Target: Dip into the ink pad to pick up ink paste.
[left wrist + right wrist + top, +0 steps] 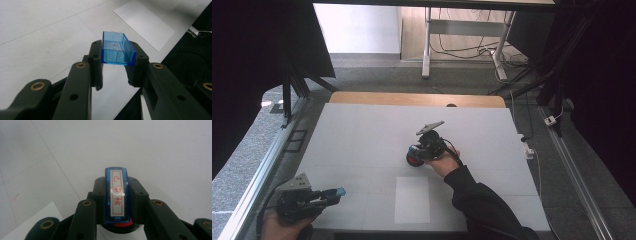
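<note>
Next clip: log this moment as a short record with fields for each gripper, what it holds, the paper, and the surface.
left gripper: near the table's front left corner, jaws shut on a clear blue cap, open side up
right gripper: around mid-table, jaws shut on a blue stamp
stamp: white label with red characters faces the camera; red part at its lower end
paper: white sheet lying flat near the front edge, between the two grippers, untouched
surface: white table
</note>
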